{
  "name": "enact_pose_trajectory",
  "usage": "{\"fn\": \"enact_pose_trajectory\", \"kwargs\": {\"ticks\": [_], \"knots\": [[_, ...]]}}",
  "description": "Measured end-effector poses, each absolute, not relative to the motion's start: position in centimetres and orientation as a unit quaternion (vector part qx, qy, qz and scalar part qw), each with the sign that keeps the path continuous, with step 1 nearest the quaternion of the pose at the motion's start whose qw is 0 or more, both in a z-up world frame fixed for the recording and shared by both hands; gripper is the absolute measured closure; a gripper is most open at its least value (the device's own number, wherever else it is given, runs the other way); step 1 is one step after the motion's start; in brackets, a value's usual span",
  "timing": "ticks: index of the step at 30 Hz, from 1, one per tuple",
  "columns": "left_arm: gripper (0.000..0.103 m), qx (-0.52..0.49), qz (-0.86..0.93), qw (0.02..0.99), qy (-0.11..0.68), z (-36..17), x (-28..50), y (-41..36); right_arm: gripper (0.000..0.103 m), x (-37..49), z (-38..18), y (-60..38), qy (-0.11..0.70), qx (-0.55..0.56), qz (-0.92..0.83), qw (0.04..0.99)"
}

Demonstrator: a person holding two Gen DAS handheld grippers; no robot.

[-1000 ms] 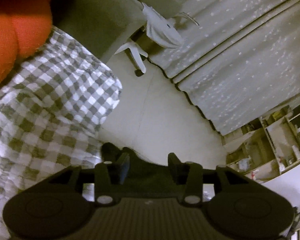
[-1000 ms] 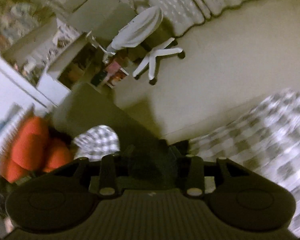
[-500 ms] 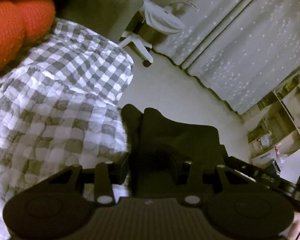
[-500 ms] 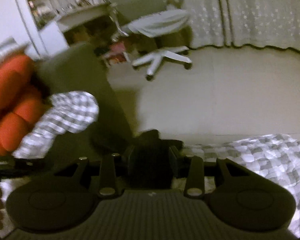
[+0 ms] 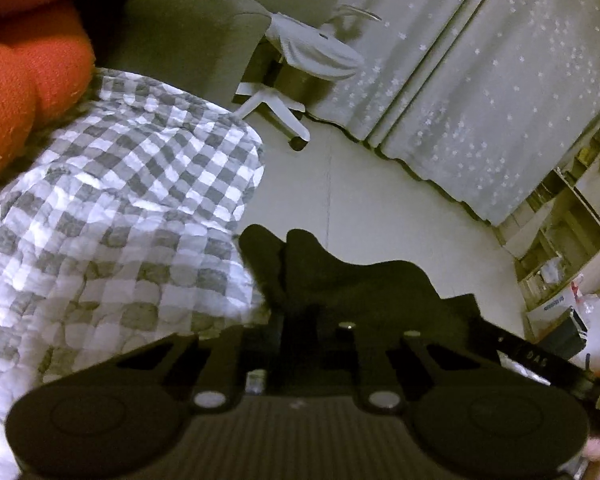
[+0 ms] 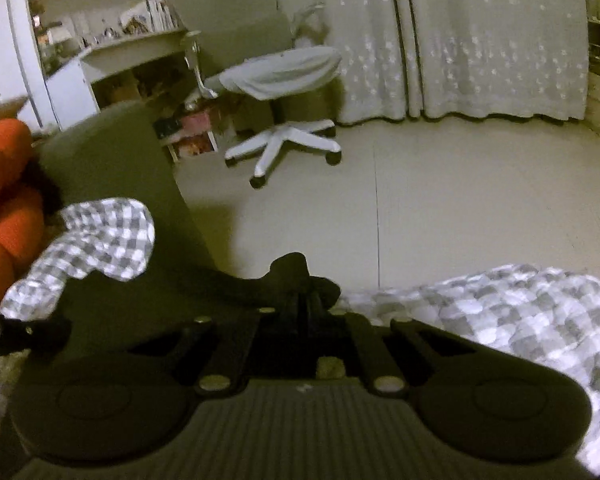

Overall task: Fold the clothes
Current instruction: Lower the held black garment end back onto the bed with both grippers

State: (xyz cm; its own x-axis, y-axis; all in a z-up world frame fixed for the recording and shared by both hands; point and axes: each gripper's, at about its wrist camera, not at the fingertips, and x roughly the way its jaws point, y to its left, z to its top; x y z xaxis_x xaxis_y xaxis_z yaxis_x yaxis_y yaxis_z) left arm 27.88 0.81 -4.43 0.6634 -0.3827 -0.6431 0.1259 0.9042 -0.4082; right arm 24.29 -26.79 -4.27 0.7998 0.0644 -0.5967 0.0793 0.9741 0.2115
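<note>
Left wrist view: the left gripper point(image 5: 296, 300) is closing, its black jaws pinching a dark, soft fabric garment point(image 5: 364, 284) at the edge of a grey-and-white checked quilt point(image 5: 132, 208). Only here, orange cushions point(image 5: 24, 92) fill the upper corner.

Right wrist view: the right gripper point(image 6: 306, 300) is clamped on the same garment point(image 6: 204, 284). Only here, a cluttered white bookshelf point(image 6: 112, 48) stands behind the white swivel chair point(image 6: 284, 112).

Grey-and-white checked quilt point(image 5: 132, 208), orange cushion point(image 5: 24, 80), black garment point(image 5: 340, 280), star-dotted curtains point(image 5: 500, 92)
</note>
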Motion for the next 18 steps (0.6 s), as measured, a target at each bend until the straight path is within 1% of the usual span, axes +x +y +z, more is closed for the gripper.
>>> {"fn": "enact_pose_trajectory", "kwargs": {"ticks": [4, 6, 8, 10, 12, 13, 16, 18], "knots": [[0.087, -0.164, -0.131, 0.903, 0.375, -4.3, 27.5, 1.2, 0.098, 24.9, -4.4, -27.5, 0.329, 0.148, -0.007, 0.933], [0.083, -0.167, -0.131, 0.902, 0.376, -4.0, 27.1, 1.6, 0.095, 24.4, -4.0, -27.8, 0.324, 0.157, -0.016, 0.933], [0.076, -0.164, -0.131, 0.903, 0.374, -3.4, 26.3, 2.0, 0.086, 23.3, -3.2, -27.8, 0.309, 0.146, -0.034, 0.939], [0.074, -0.159, -0.132, 0.908, 0.365, -2.4, 24.8, 2.6, 0.083, 22.0, -2.2, -28.0, 0.300, 0.140, -0.037, 0.943], [0.072, -0.157, -0.133, 0.909, 0.363, -1.4, 23.4, 3.0, 0.067, 20.4, -1.1, -28.4, 0.298, 0.147, -0.021, 0.943], [0.072, -0.156, -0.130, 0.910, 0.363, -0.8, 22.6, 3.1, 0.065, 19.5, -0.6, -28.6, 0.297, 0.149, -0.012, 0.943], [0.072, -0.153, -0.118, 0.911, 0.364, 0.6, 20.3, 3.4, 0.065, 17.4, 0.7, -28.5, 0.309, 0.146, -0.006, 0.940], [0.072, -0.158, -0.111, 0.910, 0.367, 1.3, 18.5, 3.7, 0.065, 16.2, 1.2, -28.3, 0.334, 0.150, -0.012, 0.930]]}}
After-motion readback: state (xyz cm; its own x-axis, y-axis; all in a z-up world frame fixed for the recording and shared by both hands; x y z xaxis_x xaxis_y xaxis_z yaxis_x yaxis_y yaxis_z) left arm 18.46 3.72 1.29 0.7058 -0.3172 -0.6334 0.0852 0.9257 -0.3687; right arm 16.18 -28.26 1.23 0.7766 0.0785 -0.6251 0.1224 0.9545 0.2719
